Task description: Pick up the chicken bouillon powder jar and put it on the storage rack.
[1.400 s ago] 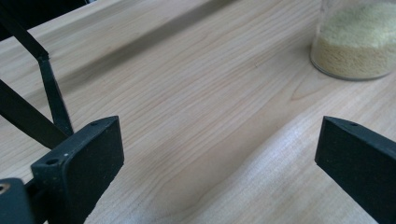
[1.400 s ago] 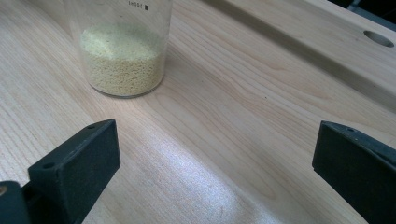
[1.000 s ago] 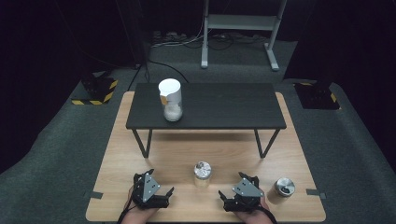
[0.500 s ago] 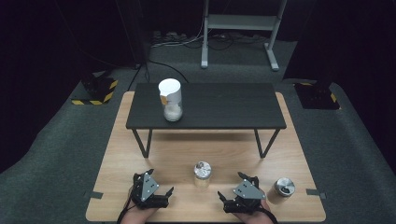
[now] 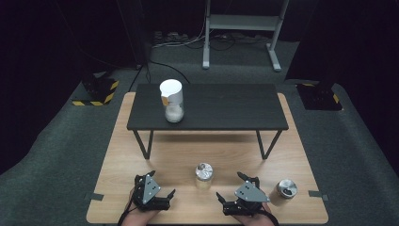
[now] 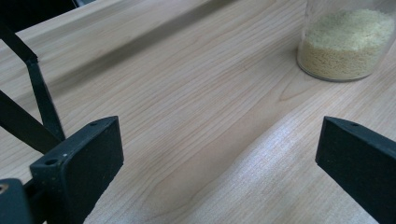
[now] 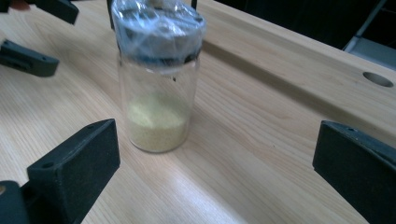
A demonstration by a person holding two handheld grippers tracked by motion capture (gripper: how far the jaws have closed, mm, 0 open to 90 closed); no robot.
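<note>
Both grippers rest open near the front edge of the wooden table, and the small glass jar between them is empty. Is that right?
Not quite. The small glass jar is not empty: the right gripper view shows yellowish grain in its lower part. The rest holds: the left gripper and right gripper sit open near the front edge of the wooden table, the jar between them.

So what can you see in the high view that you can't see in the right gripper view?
High view alone: the black bench with a white-topped jar standing on it, a metal-lidded tin on the wooden table, and the grey floor around.

Right gripper view alone: close up, the small jar has clear wrap over its lid and yellowish grains in the bottom.

Both: the small jar standing upright on the table, the right tool open and apart from it, and the left tool, also open.
</note>
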